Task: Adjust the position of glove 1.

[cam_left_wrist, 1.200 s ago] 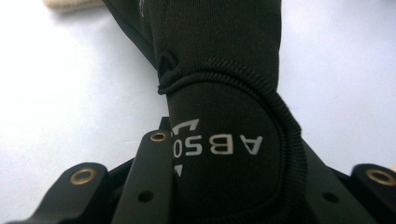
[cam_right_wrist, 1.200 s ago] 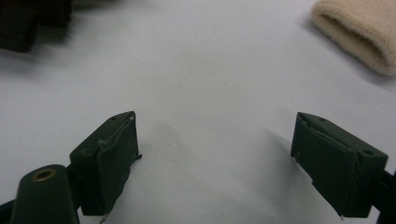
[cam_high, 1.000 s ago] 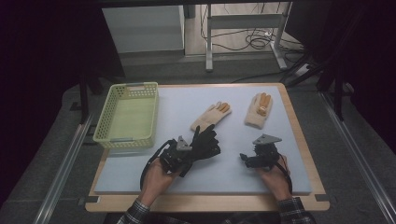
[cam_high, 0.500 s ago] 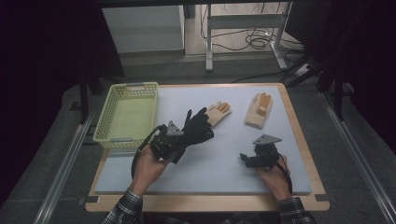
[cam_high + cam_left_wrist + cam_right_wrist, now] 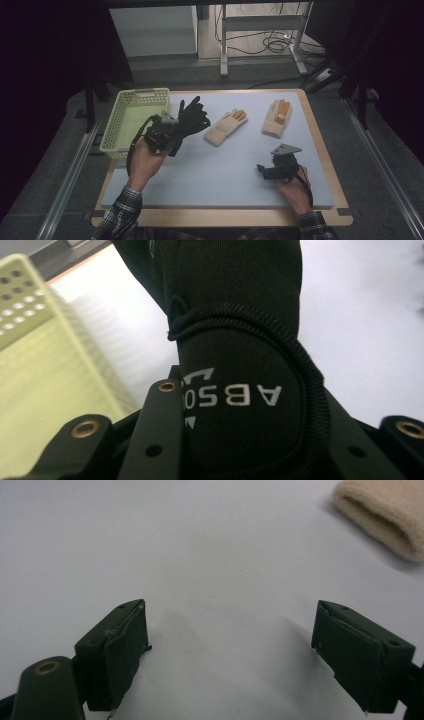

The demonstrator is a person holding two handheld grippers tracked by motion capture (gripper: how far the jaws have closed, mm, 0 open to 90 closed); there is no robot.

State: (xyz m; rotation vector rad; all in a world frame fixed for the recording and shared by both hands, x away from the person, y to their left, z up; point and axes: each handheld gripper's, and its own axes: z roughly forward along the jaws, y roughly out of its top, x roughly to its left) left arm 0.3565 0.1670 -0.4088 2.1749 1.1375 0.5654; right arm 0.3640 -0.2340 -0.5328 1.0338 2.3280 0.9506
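The left tool (image 5: 172,131) was raised above the table (image 5: 220,165), its jaws pinched on the cuff of a black glove (image 5: 194,117). The glove's fingers fanned up and away from the tool, just beside the right edge of the yellow-green basket (image 5: 131,120) and clear of the table. In the left gripper view the glove (image 5: 235,360) stood between the jaws, white lettering on its cuff partly hidden, with the basket (image 5: 45,370) to the left. Two tan gloves lay on the table: one (image 5: 225,127) near the middle, angled with its orange-tipped fingers toward the far right; the other (image 5: 277,117) farther right, fingers pointing away from the person. The right tool (image 5: 265,172) rested low over the near right part of the table, well apart from both. In the right gripper view its jaws stood spread wide over bare table (image 5: 210,555), a tan cuff (image 5: 385,515) at the upper right.
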